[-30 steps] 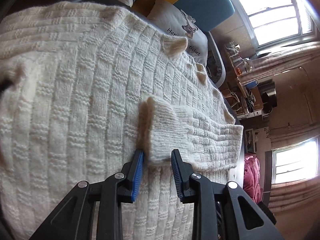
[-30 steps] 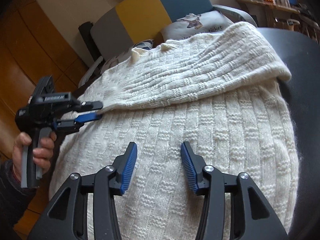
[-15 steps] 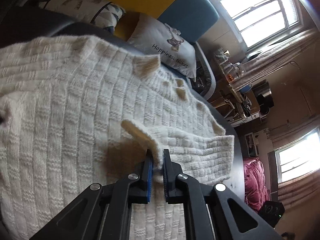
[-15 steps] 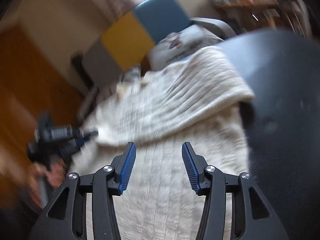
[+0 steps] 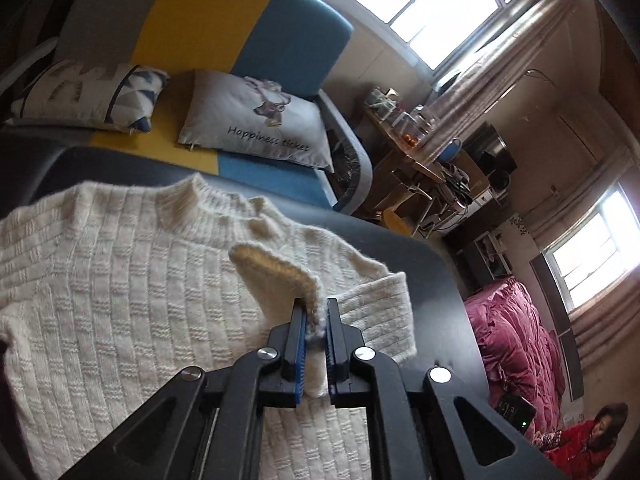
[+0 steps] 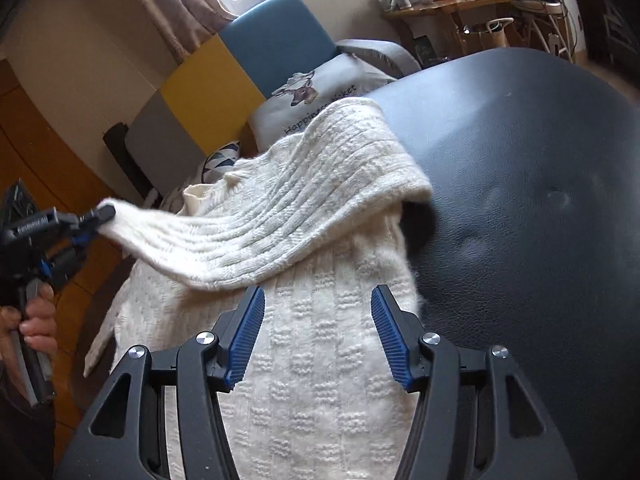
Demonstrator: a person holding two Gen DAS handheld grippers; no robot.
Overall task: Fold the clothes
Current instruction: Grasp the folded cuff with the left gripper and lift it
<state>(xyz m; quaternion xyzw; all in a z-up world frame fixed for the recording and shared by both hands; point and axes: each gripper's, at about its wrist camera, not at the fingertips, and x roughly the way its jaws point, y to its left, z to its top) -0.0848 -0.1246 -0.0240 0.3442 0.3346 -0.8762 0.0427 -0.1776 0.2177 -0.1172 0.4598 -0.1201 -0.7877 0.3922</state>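
A cream knitted sweater lies spread over a dark padded surface. My left gripper is shut on the cuff of the sweater's sleeve and holds it lifted above the body. In the right wrist view the same sleeve stretches from its fold at the sweater's right edge to the left gripper, held in a hand at far left. My right gripper hovers open over the sweater's lower body, with nothing between its fingers.
Behind the dark surface stands a grey, yellow and blue sofa with two cushions. A cluttered wooden table sits by the window. A pink quilt and a person in red are at the lower right of the left wrist view.
My left gripper went from open around the cuff to shut on it, then lifted the sleeve off the sweater. My right gripper stayed open and shifted toward the sweater's right edge.
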